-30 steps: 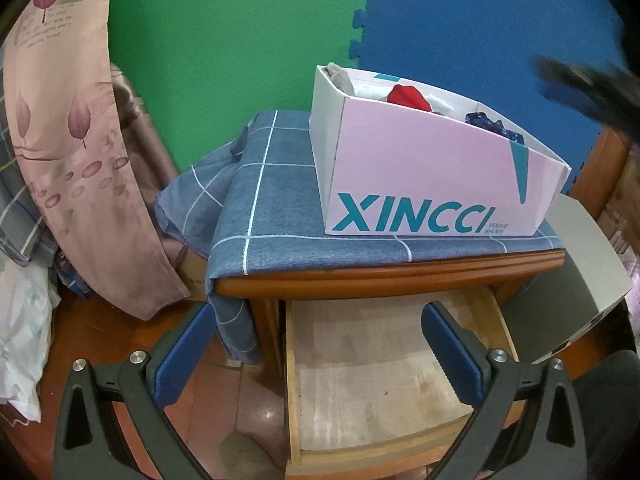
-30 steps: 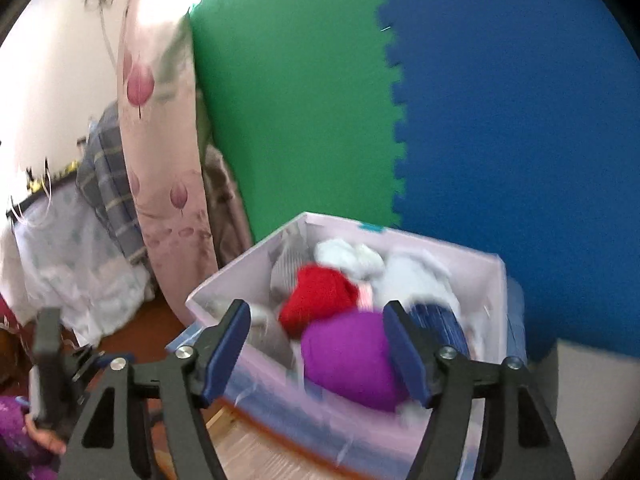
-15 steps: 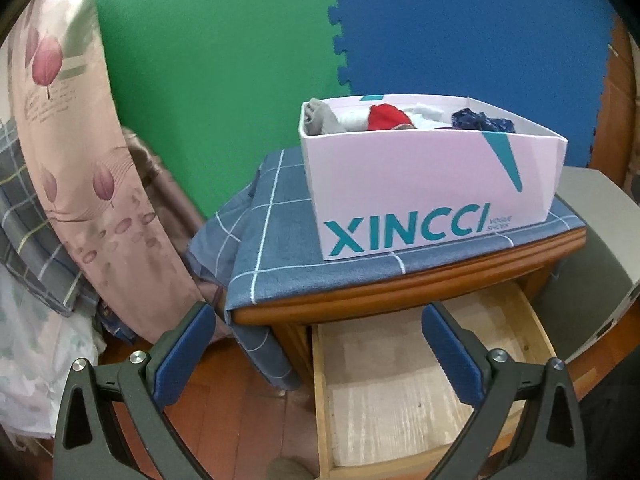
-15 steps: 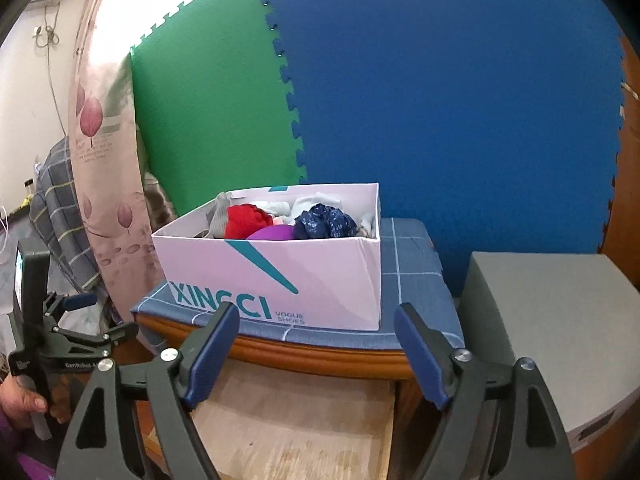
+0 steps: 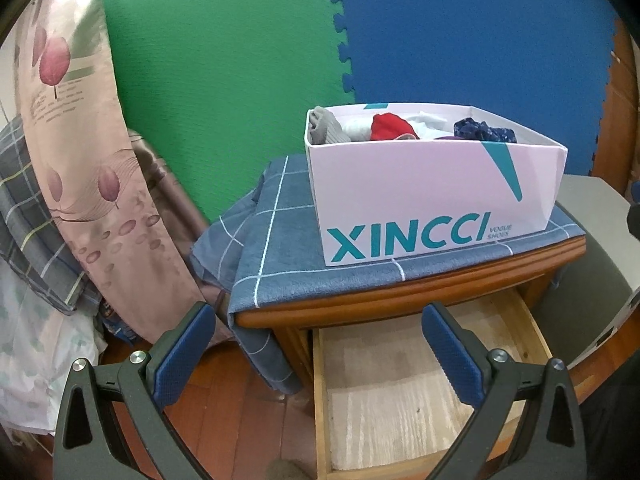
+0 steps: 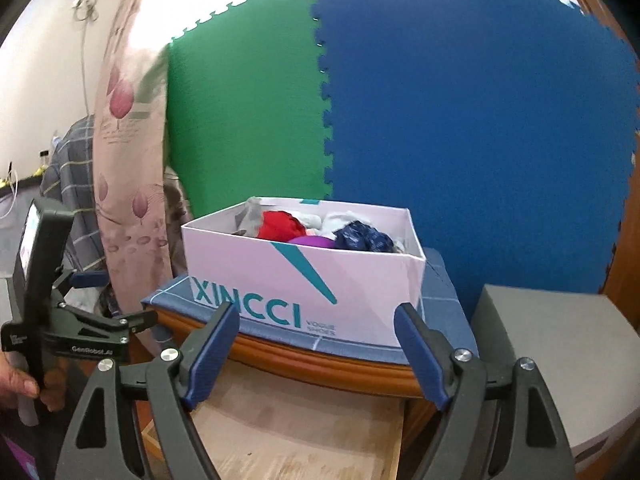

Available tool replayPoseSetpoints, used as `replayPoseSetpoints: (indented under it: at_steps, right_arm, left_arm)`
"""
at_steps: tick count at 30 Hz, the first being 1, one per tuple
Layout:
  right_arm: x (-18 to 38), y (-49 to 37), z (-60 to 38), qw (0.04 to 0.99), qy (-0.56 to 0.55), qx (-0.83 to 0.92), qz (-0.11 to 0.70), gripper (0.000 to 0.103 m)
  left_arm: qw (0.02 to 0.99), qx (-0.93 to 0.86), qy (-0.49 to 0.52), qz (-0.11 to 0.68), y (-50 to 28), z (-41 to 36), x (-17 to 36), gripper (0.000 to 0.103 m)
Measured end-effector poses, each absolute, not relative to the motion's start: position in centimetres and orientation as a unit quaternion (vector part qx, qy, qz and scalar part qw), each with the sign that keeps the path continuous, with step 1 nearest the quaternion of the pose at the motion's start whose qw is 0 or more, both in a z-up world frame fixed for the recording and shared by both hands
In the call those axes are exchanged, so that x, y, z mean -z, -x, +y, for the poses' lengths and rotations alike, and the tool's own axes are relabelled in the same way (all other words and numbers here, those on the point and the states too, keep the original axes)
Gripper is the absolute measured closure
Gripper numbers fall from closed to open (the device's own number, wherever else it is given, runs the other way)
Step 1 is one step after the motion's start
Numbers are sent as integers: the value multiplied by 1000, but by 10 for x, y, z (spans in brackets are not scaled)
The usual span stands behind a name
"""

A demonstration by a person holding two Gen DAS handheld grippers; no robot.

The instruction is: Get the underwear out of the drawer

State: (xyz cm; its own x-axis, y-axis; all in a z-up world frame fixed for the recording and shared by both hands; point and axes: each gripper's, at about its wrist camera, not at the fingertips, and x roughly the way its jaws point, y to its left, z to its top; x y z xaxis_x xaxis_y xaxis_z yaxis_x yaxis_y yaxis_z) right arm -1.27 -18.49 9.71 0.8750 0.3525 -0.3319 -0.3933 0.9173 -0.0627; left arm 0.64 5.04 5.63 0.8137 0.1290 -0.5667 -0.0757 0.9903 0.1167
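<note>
With both claws, left (image 5: 316,354) and right (image 6: 316,354), released and empty, and the drawer (image 5: 404,396) looking bare, we should check it before closing it.

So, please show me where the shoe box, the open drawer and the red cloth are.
shoe box (image 5: 420,208), left wrist view, on its pink front wall.
open drawer (image 5: 384,384), left wrist view, on its bare wooden bottom.
red cloth (image 6: 280,226), right wrist view, on its top fold inside the box.

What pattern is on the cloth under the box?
Blue cloth with white grid lines, clearest in the left view.
</note>
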Motion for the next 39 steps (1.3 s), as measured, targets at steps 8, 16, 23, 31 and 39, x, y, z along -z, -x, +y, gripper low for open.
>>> replayPoseSetpoints:
  at_steps: [8,16,23,31,39]
  right_arm:
    - [-103,15,-179,965,68,-190,165,21]
    - [-106,6,-189,965,35,-175,190,21]
    - [-106,10,-185,967,47,-173,178,21]
    - [-106,16,-174,967,70,-181,164,21]
    - [-107,15,-175,969,60,-175,166,21]
  left_arm:
    - [952,-54,-46,297,-7,50,-58,0]
    - [953,-55,-56,293,-5,45,-58,0]
    - [954,-56,-54,290,-4,45,-60,0]
    - [958,-59,-52,276,-2,47,-65,0]
    - [961,-60,-45,265,3,49,-72,0]
